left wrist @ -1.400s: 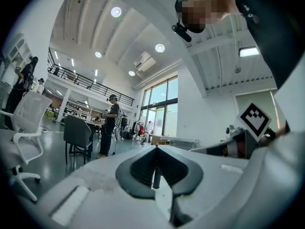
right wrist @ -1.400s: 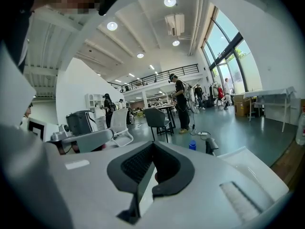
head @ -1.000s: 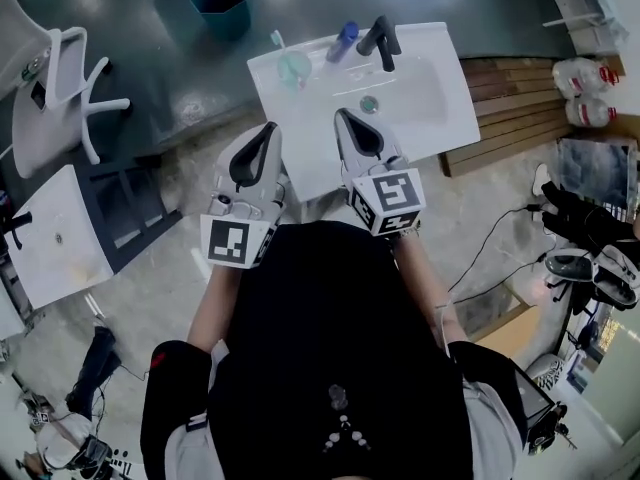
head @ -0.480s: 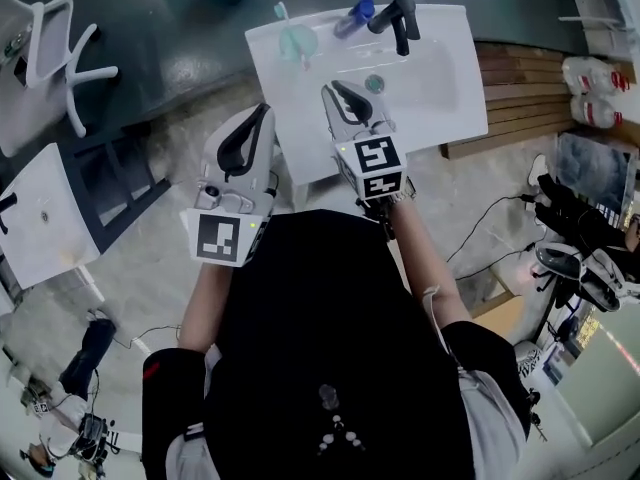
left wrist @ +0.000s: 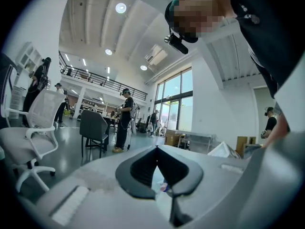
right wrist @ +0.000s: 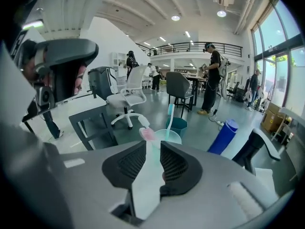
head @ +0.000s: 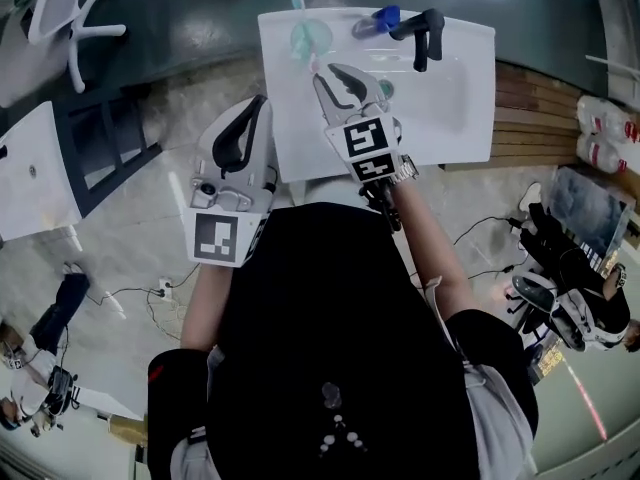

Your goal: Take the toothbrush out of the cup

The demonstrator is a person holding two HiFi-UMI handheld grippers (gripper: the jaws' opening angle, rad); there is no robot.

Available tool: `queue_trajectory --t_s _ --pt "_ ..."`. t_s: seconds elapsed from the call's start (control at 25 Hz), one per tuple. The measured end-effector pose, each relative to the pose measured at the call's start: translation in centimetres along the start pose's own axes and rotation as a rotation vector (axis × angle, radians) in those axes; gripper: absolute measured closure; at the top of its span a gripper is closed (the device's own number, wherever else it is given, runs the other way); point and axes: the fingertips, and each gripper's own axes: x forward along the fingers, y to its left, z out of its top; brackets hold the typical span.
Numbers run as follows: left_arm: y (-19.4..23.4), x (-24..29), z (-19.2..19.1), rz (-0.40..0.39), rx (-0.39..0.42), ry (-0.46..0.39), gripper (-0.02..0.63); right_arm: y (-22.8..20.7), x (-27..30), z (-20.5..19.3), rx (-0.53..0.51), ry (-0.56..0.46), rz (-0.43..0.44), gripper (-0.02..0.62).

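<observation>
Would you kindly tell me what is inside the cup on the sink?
Two toothbrushes stand in the cup: a teal toothbrush upright and a white toothbrush with pink bristles leaning over the rim. Their lower ends and the cup's bottom are hidden behind the right hand-held gripper.

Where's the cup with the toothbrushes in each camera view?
Head view: the cup is at top centre, on the sink's back left corner.
Left gripper view: not in it.
Right gripper view: the cup is just below centre.
Shared landmark: the blue bottle, right of the cup in both of those views.
</observation>
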Motion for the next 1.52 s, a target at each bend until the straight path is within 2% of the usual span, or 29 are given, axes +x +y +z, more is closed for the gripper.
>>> queue_trajectory --t_s 0.36,0.64,0.76,1.0,1.52 --pt "-0.1 -0.1 -0.5 0.16 -0.011 0.003 0.604 0.0 2.6 -0.6 -0.208 0.037 0.106 0.502" --pt "0.2 -0.4 -0.8 0.238 -0.011 -0.001 0.604 0.8 3.6 -0.1 -0.349 0.014 0.146 0.514" --pt "0.3 -0.4 -0.3 0.259 -0.007 -0.016 0.604 0.7 3.8 0.1 -0.365 0.001 0.148 0.541" --pt "0.6 -1.1 -0.5 0.275 -0.008 -0.009 0.604 0.8 3.8 0.8 -0.389 -0.028 0.133 0.557" --pt "0.2 -1.7 -0.5 0.229 -0.001 -0.005 0.604 0.1 1.8 2.9 -0.31 -0.111 0.063 0.572"
